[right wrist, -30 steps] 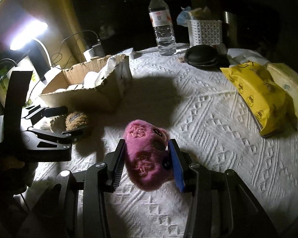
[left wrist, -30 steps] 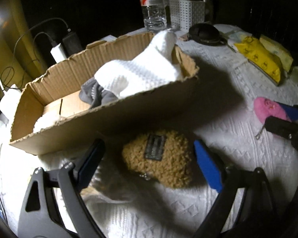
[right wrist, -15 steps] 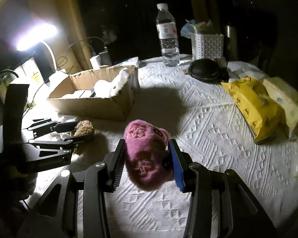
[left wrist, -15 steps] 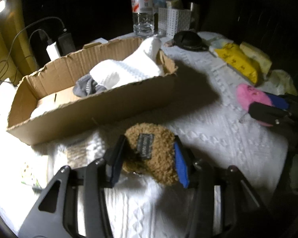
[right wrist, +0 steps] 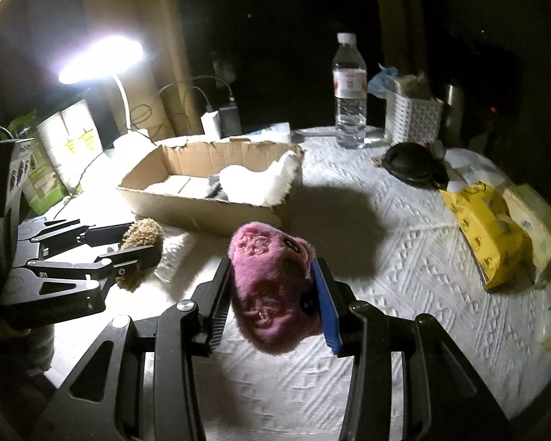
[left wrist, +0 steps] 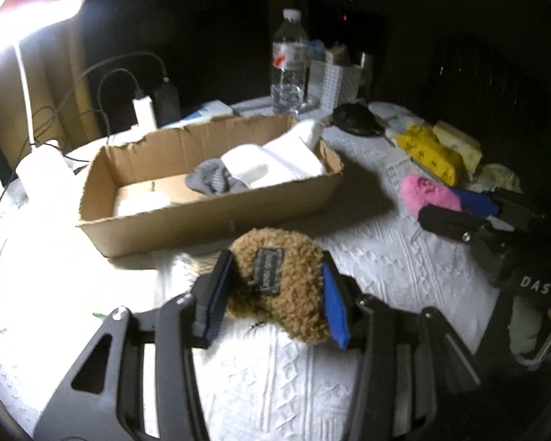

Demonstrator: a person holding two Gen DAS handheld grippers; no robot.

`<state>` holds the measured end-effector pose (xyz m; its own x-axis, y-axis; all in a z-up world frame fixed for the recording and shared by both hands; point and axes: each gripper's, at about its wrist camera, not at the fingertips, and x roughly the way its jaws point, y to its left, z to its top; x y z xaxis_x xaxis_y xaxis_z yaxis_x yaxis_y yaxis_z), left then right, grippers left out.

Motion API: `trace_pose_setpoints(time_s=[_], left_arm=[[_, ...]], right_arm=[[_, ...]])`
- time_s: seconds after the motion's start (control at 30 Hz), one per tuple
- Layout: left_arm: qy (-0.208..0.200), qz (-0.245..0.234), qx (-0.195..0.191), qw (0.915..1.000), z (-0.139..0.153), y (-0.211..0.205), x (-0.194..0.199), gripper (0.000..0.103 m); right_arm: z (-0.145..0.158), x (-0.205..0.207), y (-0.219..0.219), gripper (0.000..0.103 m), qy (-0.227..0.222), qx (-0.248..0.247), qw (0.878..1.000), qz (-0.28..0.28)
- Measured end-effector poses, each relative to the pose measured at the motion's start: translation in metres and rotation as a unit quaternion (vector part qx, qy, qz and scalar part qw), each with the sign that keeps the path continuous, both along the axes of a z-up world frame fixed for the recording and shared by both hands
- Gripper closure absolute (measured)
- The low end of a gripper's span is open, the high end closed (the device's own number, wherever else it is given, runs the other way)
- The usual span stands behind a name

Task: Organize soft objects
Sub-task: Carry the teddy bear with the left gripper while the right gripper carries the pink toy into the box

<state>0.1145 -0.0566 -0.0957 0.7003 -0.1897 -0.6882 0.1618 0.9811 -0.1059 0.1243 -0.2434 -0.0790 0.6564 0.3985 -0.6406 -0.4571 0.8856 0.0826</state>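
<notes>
In the left wrist view, the left gripper (left wrist: 277, 296) is clamping its jaws on a brown curly plush (left wrist: 279, 286), which is showing a dark label on top. The plush is sitting between the jaws, just in front of the near long wall of the cardboard box (left wrist: 209, 220). Inside the box, a white towel (left wrist: 275, 163) and a grey cloth (left wrist: 211, 180) are lying at its right end. The bench (left wrist: 385, 257) is wearing a white knitted cover. To the right, the right gripper (left wrist: 455, 207) is holding a pink plush (left wrist: 428, 194).

In the right wrist view, the right gripper (right wrist: 273, 297) is pressing its jaws on the pink plush (right wrist: 273, 288), above the cover near the front edge of the bench (right wrist: 404, 268). The left gripper (right wrist: 136, 246) is gripping the brown plush (right wrist: 141, 237) near the box (right wrist: 202, 205). A water bottle (right wrist: 349, 92) and a white basket (right wrist: 413, 119) are standing at the far edge.
</notes>
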Motion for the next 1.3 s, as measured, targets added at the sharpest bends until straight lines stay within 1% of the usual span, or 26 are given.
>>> trace_pose_setpoints(time_s=[0.1,0.23,0.4,0.63,0.9,1.07,1.3], left_arm=[[-0.01,0.007,-0.003,0.9999,0.007,0.011,-0.005,0.056],[-0.031,0.02,0.012,0.9993,0.015,0.027,-0.009,0.056],[-0.046,0.035,0.008,0.9983,0.024,0.054,-0.004,0.056],[-0.05,0.044,-0.007,0.9978,0.027,0.081,0.005,0.056],[-0.051,0.054,-0.033,0.9967,0.033,0.102,0.018,0.056],[-0.062,0.064,-0.037,0.9953,0.04,0.11,0.027,0.056],[-0.057,0.067,-0.032,0.9957,0.037,0.112,0.044,0.056]], right_arm=[[0.003,0.0,0.009,0.058,-0.002,-0.006,1.0,0.003],[0.008,0.001,0.023,0.058,-0.007,-0.012,1.0,0.009],[0.012,0.007,0.042,0.058,-0.012,-0.02,1.0,0.017],[0.02,0.015,0.063,0.058,-0.022,-0.031,0.999,0.023],[0.026,0.026,0.087,0.058,-0.03,-0.028,0.998,0.037],[0.033,0.036,0.099,0.058,-0.038,-0.028,0.998,0.047],[0.036,0.053,0.105,0.058,-0.042,-0.026,0.997,0.054]])
